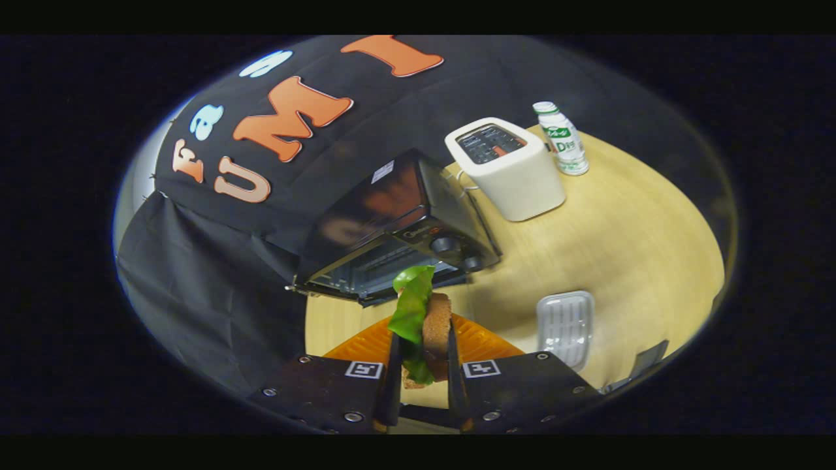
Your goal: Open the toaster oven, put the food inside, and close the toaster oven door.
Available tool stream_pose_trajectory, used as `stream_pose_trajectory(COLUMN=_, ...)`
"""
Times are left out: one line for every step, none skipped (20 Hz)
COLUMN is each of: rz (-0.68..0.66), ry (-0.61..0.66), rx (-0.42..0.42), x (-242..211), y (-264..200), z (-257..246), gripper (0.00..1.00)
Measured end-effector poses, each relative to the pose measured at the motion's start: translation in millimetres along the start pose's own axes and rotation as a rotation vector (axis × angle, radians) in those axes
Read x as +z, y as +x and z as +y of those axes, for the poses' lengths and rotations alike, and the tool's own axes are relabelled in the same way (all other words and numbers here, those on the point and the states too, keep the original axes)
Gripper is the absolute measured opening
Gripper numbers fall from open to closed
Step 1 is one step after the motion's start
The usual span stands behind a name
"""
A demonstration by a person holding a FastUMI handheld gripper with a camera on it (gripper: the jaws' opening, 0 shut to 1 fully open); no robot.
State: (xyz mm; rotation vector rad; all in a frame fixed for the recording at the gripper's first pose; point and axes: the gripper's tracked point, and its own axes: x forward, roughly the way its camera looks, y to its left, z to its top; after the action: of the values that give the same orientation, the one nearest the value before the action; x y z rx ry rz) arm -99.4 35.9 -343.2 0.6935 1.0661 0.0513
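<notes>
The gripper (422, 365) has its two fingers drawn close together, clamped on a sandwich (431, 326): brown bread with a green lettuce leaf (411, 307) standing out of it on the left finger's side. Both fingers press its flat sides, and the food stands on edge between them, rising well past the fingertips toward 12 o'clock.

Below the held food, at 6 o'clock from it, an orange ribbed plate (477, 339) lies on the wooden table (627, 248), partly hidden by the finger blocks.

Just beyond the lettuce tip, at 12 o'clock, stands the black toaster oven (392, 228). Its glass door (366, 277) is dropped open toward the gripper, the wire rack showing inside; two round knobs (445, 245) sit on its right panel. The open door lies between the food and the oven cavity.

At 1 o'clock from the oven sits a cream pop-up toaster (509, 170), and just beside it at 2 o'clock a small white bottle with a green label (562, 138) stands upright. At 3 o'clock from the sandwich, well apart from the oven, a clear ribbed plastic tray (565, 326) lies flat on the table.

The whole view is tilted, so the gripper is rolled to one side, pointing at the oven mouth.
</notes>
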Motion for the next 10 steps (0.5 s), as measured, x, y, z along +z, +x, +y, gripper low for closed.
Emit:
stream_pose_trajectory(rz=0.013, ry=0.011, rx=0.018, x=-5, y=9, z=8, gripper=0.30)
stream_pose_trajectory(rz=0.020, ry=0.005, rx=0.025, x=-9, y=19, z=14, gripper=0.30)
stream_pose_trajectory(rz=0.019, ry=0.002, rx=0.032, x=-11, y=29, z=19, gripper=0.30)
stream_pose_trajectory(rz=0.018, ry=0.014, rx=0.046, x=-11, y=38, z=27, gripper=0.30)
stream_pose_trajectory(rz=0.012, ry=0.042, rx=0.069, x=-11, y=46, z=36, gripper=0.30)
stream_pose_trajectory(rz=0.004, ry=0.077, rx=0.090, x=-10, y=56, z=45, gripper=0.30)
stream_pose_trajectory(rz=-0.003, ry=0.103, rx=0.106, x=-10, y=65, z=51, gripper=0.30)
stream_pose_trajectory(rz=-0.012, ry=0.110, rx=0.111, x=-10, y=74, z=55, gripper=0.30)
stream_pose_trajectory(rz=-0.025, ry=0.115, rx=0.111, x=-8, y=83, z=60, gripper=0.30)
stream_pose_trajectory(rz=-0.033, ry=0.126, rx=0.112, x=-8, y=92, z=63, gripper=0.30)
